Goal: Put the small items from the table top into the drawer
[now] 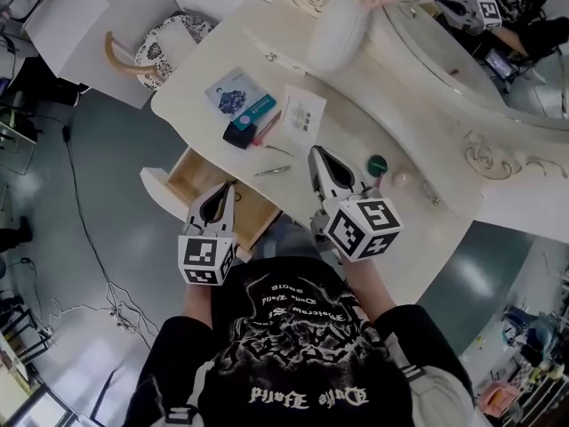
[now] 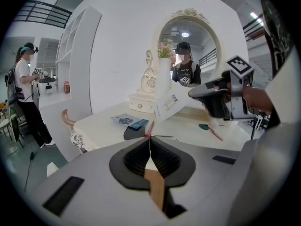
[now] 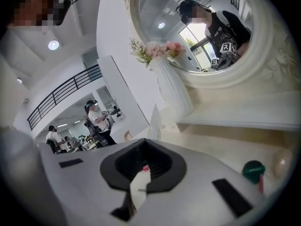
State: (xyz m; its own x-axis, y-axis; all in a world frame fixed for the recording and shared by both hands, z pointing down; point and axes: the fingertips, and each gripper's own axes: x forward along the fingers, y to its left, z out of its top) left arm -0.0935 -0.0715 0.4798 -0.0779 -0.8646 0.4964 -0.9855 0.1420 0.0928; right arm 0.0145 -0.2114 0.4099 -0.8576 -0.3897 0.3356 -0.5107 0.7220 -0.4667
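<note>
White paper sheet (image 1: 302, 112), pinched by one edge alone in the right gripper (image 1: 317, 153), could slide out or flop; its free corner may sweep the pink pen (image 1: 267, 128) or black box (image 1: 239, 135) off the table (image 1: 404, 205), or catch the front of the open drawer (image 1: 190, 178). That gripper's jaws are closed on the sheet, raised above the table top, nose tipped slightly down. The left gripper (image 1: 226, 189) hovers over the drawer, jaws together, empty

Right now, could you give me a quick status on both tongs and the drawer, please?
Left tongs shut, empty, by open drawer. Right tongs shut on paper. Pen, tweezers on table; nothing blocking.
</note>
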